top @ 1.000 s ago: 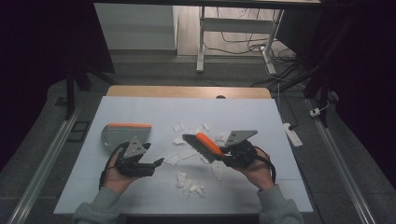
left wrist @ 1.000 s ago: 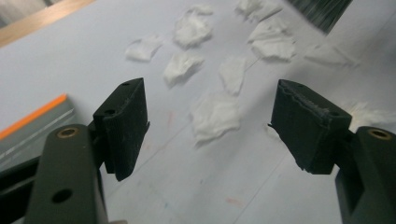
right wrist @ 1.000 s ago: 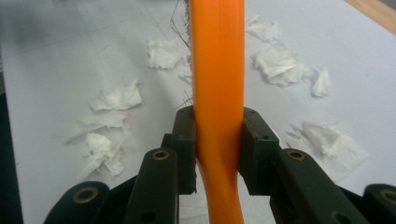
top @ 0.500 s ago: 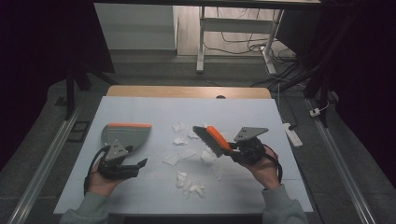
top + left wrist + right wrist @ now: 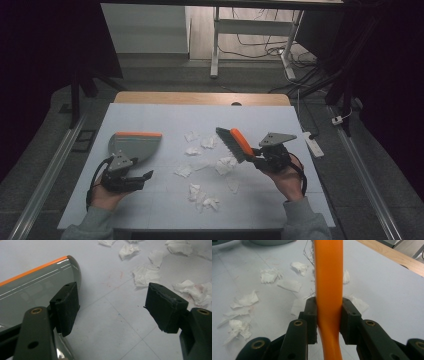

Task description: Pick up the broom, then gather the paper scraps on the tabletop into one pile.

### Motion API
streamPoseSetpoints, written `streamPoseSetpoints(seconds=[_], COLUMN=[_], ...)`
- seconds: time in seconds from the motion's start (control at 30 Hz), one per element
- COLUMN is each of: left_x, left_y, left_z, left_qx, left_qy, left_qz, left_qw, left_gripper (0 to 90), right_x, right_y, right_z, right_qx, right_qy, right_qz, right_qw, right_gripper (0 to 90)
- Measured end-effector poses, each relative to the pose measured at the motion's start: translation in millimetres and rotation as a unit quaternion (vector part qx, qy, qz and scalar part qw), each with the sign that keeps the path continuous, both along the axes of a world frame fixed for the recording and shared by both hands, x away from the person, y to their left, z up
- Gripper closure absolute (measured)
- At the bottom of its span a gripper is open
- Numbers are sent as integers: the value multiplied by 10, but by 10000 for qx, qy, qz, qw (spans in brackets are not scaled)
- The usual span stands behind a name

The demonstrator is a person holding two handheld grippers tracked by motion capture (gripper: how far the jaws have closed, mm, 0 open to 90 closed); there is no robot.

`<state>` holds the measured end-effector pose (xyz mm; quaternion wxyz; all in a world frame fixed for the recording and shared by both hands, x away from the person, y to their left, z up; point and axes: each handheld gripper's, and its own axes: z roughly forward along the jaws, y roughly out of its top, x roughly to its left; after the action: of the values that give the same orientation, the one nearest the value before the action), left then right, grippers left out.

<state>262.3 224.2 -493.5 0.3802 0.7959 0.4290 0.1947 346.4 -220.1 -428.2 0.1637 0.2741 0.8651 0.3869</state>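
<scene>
A grey dustpan (image 5: 136, 145) with an orange lip lies flat at the table's left. My left gripper (image 5: 144, 176) hovers just in front of it, open and holding nothing. In the left gripper view one pad (image 5: 65, 307) overlaps the dustpan (image 5: 32, 287) and the other hangs over bare table. My right gripper (image 5: 256, 159) is shut on the orange handle of a brush (image 5: 234, 143), whose dark bristles point left over the paper scraps (image 5: 200, 165). In the right gripper view the brush handle (image 5: 329, 277) runs straight up between the pads of my right gripper (image 5: 329, 315).
Torn white paper scraps (image 5: 146, 275) lie scattered over the middle of the white table (image 5: 165, 117), several near the front centre (image 5: 199, 196). A wooden strip (image 5: 200, 98) edges the far side. A white power strip (image 5: 315, 145) lies off the right edge.
My left hand has slid left, closer to the dustpan's near side. My right hand has carried the brush a little to the right and away from me. Both jaws stand as before.
</scene>
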Motion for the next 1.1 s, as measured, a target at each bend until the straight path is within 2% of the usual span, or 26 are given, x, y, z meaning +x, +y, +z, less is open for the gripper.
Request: streamPoseSetpoints(seconds=[0.37, 0.5, 0.6, 0.7, 0.83, 0.9, 0.97, 1.1], left_x=[54, 91, 118, 125, 112, 104, 93, 65], left_y=[-40, -93, -117, -131, -147, -133, -109, -98], left_z=[3, -1, -15, -19, -37, -49, -52, -26], left_qx=[8, 142, 247, 295, 370, 382, 272, 308], left_qy=[14, -3, 20, 22, 53, 90, 144, 89], left_qz=[-37, -95, -135, -147, -171, -178, -133, -97], left_qw=[10000, 9999, 9996, 9995, 9992, 9991, 9994, 9994], left_gripper=[276, 276, 276, 276, 271, 270, 270, 268], right_x=[57, 157, 256, 311, 371, 445, 562, 879], right_y=[-12, 59, 72, 113, 168, 171, 191, 270], right_z=[-14, -6, -24, -31, -5, 5, 0, -21], right_qx=[-77, -279, -320, -403, -510, -458, -483, -820], right_qy=[-12, 8, 84, 23, 22, 21, 63, 120], right_qz=[-230, -269, -320, -408, -366, -434, -485, -607], right_qw=[9997, 9992, 9989, 9984, 9980, 9980, 9976, 9947], right_gripper=[696, 697, 697, 697, 697, 697, 697, 698])
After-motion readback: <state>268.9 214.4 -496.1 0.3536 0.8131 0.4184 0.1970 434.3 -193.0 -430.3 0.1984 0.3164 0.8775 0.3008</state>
